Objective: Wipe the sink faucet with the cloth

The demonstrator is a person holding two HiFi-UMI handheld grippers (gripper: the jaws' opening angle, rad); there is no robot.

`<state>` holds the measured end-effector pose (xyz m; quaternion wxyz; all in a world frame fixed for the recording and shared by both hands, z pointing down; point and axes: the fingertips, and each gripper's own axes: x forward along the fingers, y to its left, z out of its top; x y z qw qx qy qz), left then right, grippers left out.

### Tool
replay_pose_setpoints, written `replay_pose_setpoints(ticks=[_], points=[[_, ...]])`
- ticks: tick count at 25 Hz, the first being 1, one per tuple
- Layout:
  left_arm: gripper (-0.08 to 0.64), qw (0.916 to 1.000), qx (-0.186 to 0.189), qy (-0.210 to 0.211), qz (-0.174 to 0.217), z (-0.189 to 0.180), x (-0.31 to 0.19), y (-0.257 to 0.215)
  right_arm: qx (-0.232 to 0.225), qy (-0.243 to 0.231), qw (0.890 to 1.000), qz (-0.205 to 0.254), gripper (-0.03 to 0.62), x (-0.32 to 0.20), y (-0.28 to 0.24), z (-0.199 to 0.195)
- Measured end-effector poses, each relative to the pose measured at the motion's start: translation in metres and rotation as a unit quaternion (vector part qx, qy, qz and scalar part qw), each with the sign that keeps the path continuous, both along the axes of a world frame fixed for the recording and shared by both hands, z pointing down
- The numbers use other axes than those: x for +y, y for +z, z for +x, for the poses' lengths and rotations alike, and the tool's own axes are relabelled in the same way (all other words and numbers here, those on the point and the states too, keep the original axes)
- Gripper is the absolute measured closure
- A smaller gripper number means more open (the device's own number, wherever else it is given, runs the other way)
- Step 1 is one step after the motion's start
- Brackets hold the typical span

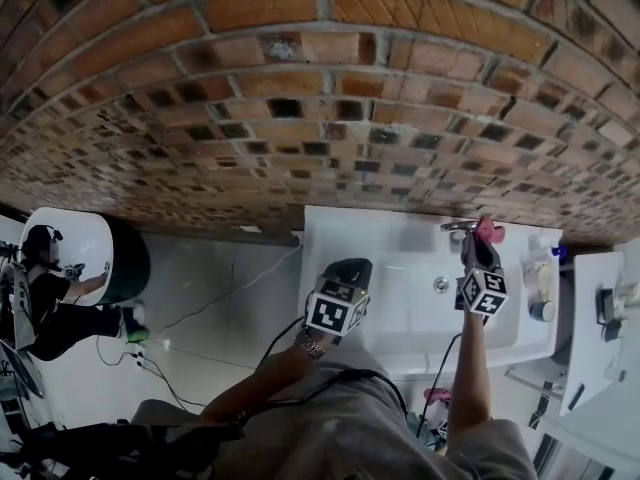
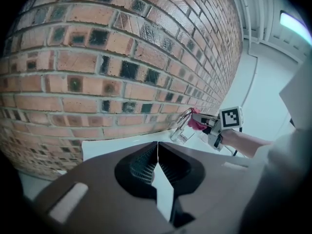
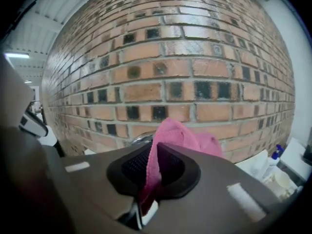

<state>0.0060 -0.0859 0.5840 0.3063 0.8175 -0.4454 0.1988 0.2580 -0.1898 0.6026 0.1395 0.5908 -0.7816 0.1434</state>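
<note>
Sticking up from the right gripper [image 3: 155, 155], the cloth [image 3: 181, 136] meets the faucet [image 2: 181, 126].

Even, bright indoor light; a ceiling strip light [image 2: 292, 21] glows. Fisheye distortion bends the brick wall [image 1: 300, 88]; both gripper views' corners go black.

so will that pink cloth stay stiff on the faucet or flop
Probably floppy: the cloth bunches in soft folds past the right gripper shut on it. Likely light, since that thin pinch holds it up. It should mould around the faucet.
</note>
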Motion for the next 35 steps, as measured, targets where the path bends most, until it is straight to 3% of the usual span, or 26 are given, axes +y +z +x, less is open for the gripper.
replay_pose_setpoints(ticks=[4, 7, 10, 15, 18, 23, 28, 31, 35], points=[[0.543, 0.9998, -0.006, -0.02, 0.007, -0.013, -0.001, -0.002, 0.01, -0.083, 0.995, -0.046, 0.566, 0.006, 0.042, -0.077], [0.543, 0.9973, -0.025, -0.062, 0.029, -0.04, -0.011, -0.011, -0.039, -0.09, 0.993, -0.065, 0.566, -0.005, 0.051, -0.118], [0.543, 0.9963, -0.025, -0.075, 0.033, -0.05, 0.002, -0.018, -0.052, -0.093, 0.991, -0.076, 0.566, 0.007, 0.043, -0.133], [0.543, 0.9904, -0.052, -0.128, 0.009, -0.098, 0.047, -0.005, -0.113, -0.17, 0.975, -0.085, 0.566, 0.044, 0.034, -0.207], [0.543, 0.9887, -0.057, -0.138, 0.008, -0.114, 0.066, -0.005, -0.137, -0.192, 0.968, -0.085, 0.565, 0.072, 0.025, -0.243], [0.543, 0.989, -0.046, -0.134, 0.04, -0.131, 0.091, -0.024, -0.184, -0.181, 0.963, -0.082, 0.565, 0.144, -0.004, -0.271], [0.543, 0.9912, -0.027, -0.093, 0.09, -0.16, 0.148, -0.05, -0.165, -0.141, 0.974, -0.065, 0.565, 0.218, -0.028, -0.297], [0.543, 0.993, -0.013, -0.085, 0.081, -0.197, 0.2, -0.037, -0.126, -0.11, 0.984, -0.065, 0.565, 0.267, -0.026, -0.324], [0.543, 0.9944, 0.012, -0.095, 0.044, -0.239, 0.237, -0.015, -0.117, -0.089, 0.985, -0.088, 0.565, 0.328, -0.039, -0.385]])
